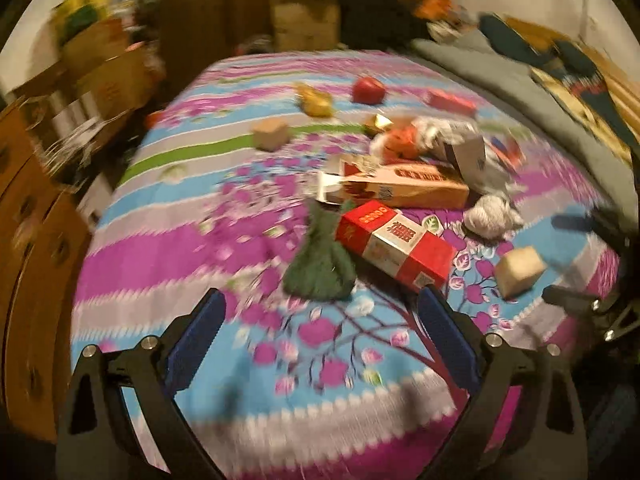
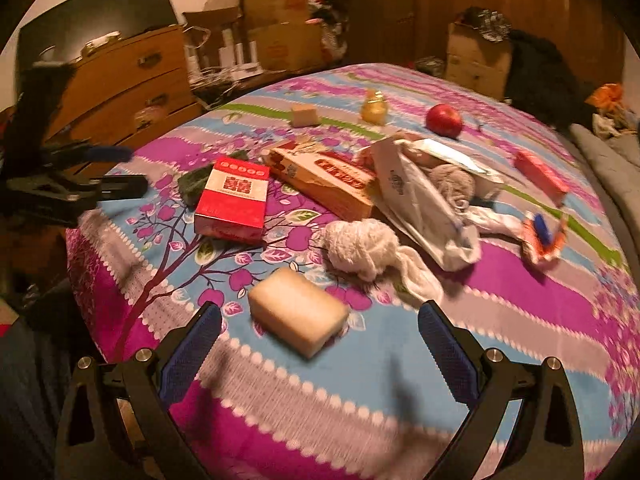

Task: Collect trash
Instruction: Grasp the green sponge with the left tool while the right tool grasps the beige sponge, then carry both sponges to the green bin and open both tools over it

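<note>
- While both tongs tilt downward over the near edge of the bed (image 2: 520,320), its flowered cover carries the scattered trash.
- Left tongs (image 1: 322,312): jaws spread wide with nothing between the blue pads; they hang above the cover, apart from it, just short of a dark green cloth (image 1: 320,264) and a red carton (image 1: 396,244) that lie side by side toward the middle of the bed.
- Right tongs (image 2: 320,324): jaws equally wide and empty; a pale block (image 2: 298,316) lies on the cover ahead of the gap, near the near edge, and neither pad touches it.
- Beyond the block sits a ball of white yarn (image 2: 360,246), then a white plastic bag (image 2: 420,200) and a long tan box (image 2: 324,180) at mid-bed.
- Toward the far edge rest a red apple (image 2: 443,119), a yellow wrapped item (image 2: 375,110) and a small tan cube (image 2: 304,115).
- The left tongs also appear at the left margin of the right wrist view, over the bed's left edge, blurred.
- A wooden dresser (image 2: 132,80) stands past the bed's left side.
</note>
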`<state>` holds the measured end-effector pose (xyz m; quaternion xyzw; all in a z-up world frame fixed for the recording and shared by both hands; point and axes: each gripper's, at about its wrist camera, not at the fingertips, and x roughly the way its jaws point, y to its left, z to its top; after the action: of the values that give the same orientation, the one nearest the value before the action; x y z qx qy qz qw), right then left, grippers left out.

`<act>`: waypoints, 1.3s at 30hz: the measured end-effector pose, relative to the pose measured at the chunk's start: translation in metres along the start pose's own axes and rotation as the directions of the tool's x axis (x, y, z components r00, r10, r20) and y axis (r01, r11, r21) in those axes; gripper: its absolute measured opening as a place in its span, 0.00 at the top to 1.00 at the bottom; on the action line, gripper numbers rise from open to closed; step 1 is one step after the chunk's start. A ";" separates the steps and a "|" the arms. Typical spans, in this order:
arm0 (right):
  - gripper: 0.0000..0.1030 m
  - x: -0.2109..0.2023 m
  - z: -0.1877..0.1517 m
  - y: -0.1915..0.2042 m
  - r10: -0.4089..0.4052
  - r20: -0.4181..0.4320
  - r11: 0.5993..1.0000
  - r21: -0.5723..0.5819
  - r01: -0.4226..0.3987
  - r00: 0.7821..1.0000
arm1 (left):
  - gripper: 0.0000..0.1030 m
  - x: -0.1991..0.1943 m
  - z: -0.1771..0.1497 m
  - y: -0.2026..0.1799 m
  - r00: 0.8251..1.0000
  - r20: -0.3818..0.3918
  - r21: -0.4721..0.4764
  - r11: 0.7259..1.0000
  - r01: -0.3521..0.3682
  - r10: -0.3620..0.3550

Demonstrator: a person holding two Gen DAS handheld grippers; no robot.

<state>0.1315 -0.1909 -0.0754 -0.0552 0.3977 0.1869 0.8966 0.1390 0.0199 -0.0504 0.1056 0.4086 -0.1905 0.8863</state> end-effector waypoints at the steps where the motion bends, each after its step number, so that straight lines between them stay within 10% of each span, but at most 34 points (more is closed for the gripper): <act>1: 0.05 0.005 0.003 -0.003 0.031 -0.016 0.999 -0.011 -0.031 0.999 | 0.17 0.008 0.004 0.000 1.000 -0.013 0.023 1.000 0.013 -0.013; 11: 0.21 0.033 0.012 -0.008 0.253 -0.140 0.965 -0.029 -0.260 0.957 | 0.37 0.057 0.024 0.016 0.978 -0.108 0.123 0.974 0.190 -0.178; 16: 0.43 0.040 0.009 -0.010 0.265 -0.153 0.964 0.008 -0.268 0.952 | 0.79 0.068 0.017 0.016 0.968 -0.140 0.125 0.966 0.228 -0.210; 19: 0.49 0.038 0.005 -0.012 0.260 -0.137 0.965 0.022 -0.260 0.956 | 0.87 0.062 0.012 0.015 0.972 -0.111 0.116 0.968 0.222 -0.209; 32: 0.53 -0.030 -0.021 -0.012 0.242 0.011 0.956 0.170 -0.240 0.970 | 0.88 -0.028 -0.019 0.037 0.992 -0.031 0.001 0.992 0.122 -0.122; 39: 0.53 -0.112 -0.026 -0.015 0.134 0.156 0.928 0.326 -0.179 0.979 | 0.88 -0.075 0.008 -0.021 0.986 0.059 0.087 0.985 0.148 -0.153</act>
<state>0.0500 -0.2440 -0.0113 0.1441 0.3672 0.1898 0.8991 0.0912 0.0172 0.0119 0.1045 0.3778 -0.2769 0.8773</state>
